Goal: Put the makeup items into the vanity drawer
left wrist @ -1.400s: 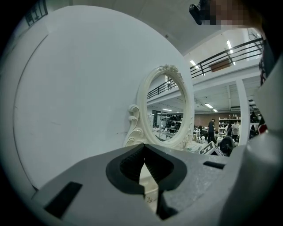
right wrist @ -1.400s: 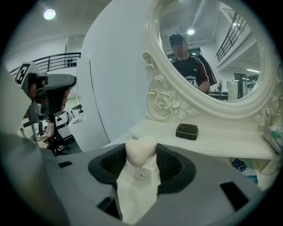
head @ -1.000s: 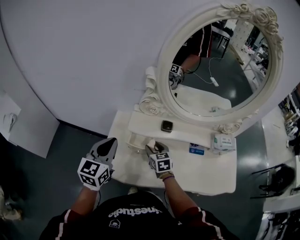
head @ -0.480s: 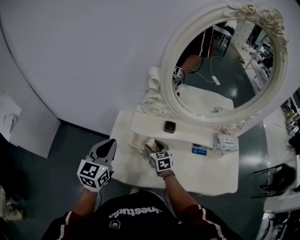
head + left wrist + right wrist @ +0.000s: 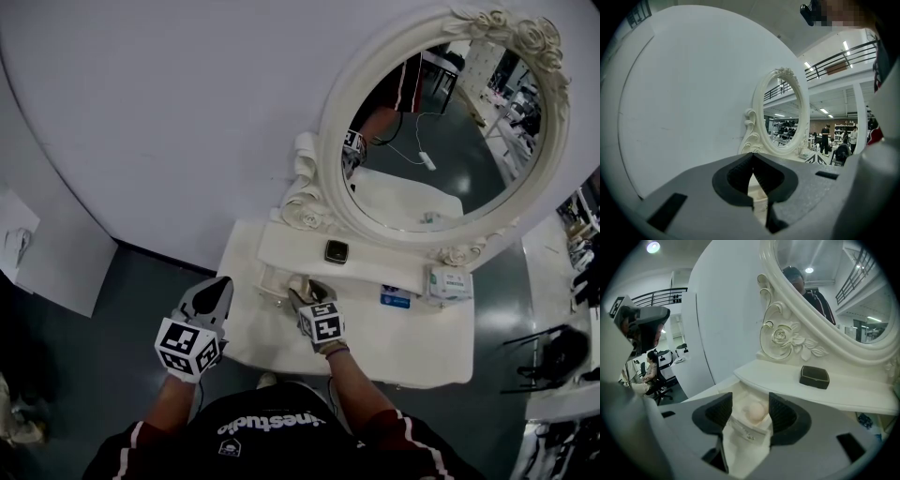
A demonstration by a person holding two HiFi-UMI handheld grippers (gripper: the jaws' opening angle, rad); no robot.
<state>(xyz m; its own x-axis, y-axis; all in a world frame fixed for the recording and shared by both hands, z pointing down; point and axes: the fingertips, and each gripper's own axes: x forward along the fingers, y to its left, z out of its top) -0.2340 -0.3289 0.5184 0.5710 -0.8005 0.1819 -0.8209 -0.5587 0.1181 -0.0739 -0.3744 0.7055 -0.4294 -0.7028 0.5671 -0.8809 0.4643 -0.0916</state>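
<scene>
White lettering on the person's black shirt, bottom centre of the head view, reads roughly "inestudio"; nothing else is legible.

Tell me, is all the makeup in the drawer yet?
Not yet. A round pink sponge lies in the open drawer; the right tool, its jaws just opening, hovers above it, empty. The black compact on the shelf, the blue packet and the white pack are still out.
</scene>
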